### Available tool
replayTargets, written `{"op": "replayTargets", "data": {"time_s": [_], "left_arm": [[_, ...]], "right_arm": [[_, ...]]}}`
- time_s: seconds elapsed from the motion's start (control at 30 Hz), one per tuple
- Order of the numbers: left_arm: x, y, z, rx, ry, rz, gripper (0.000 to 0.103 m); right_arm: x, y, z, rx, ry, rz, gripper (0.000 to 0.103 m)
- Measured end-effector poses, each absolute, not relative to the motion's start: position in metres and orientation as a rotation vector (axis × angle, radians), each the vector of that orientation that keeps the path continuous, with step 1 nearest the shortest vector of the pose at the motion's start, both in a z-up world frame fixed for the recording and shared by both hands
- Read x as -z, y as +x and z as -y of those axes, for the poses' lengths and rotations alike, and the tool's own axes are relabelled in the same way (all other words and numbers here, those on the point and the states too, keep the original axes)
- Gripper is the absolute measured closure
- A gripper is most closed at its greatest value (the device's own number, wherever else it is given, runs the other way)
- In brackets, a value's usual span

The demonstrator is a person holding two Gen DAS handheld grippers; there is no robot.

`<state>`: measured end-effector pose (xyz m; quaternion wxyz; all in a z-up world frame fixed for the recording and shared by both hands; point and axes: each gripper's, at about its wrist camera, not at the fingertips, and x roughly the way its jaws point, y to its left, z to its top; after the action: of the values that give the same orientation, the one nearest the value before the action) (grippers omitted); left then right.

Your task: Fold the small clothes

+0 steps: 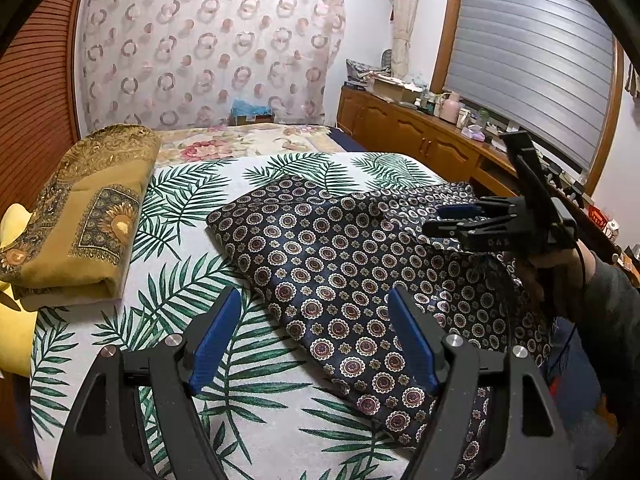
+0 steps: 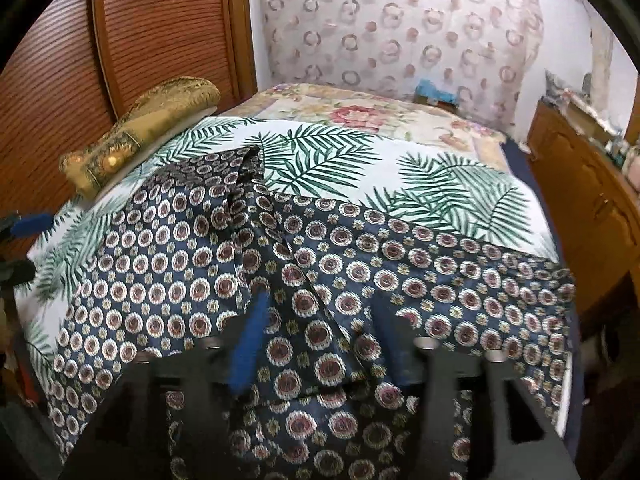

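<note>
Left gripper [image 1: 314,340] open; right gripper [image 1: 456,220] reads "DAS".

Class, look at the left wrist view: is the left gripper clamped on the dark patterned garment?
No: the left gripper stands open, its blue pads apart, above the palm-leaf sheet and the edge of the dark patterned garment, pressing on nothing.

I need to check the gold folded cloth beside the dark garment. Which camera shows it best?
The left wrist view: the gold folded cloth lies large and sharp at the left, its fold and sunflower print clear. The right wrist view shows it smaller, far off by the wooden door, slightly blurred.
</note>
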<state>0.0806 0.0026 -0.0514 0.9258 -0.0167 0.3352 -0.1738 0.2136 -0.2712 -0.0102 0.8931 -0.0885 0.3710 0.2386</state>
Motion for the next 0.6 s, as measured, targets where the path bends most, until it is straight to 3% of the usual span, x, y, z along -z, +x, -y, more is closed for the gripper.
{"op": "replayTargets", "data": {"time_s": [0.37, 0.47, 0.57, 0.6], "left_arm": [[0.059, 0.082, 0.004, 0.365, -0.027, -0.713, 0.027], [0.06, 0.083, 0.007, 0.363, -0.021, -0.719, 0.027], [0.061, 0.082, 0.01, 0.368, -0.018, -0.718, 0.027], [0.061, 0.081, 0.011, 0.37, -0.015, -0.718, 0.027]], "right_arm": [[0.032, 0.236, 0.262, -0.695, -0.113, -0.887, 0.039], [0.036, 0.23, 0.254, -0.71, -0.165, -0.877, 0.055], [0.037, 0.223, 0.247, -0.713, -0.224, -0.854, 0.091], [0.037, 0.22, 0.245, -0.714, -0.233, -0.845, 0.096]]}}
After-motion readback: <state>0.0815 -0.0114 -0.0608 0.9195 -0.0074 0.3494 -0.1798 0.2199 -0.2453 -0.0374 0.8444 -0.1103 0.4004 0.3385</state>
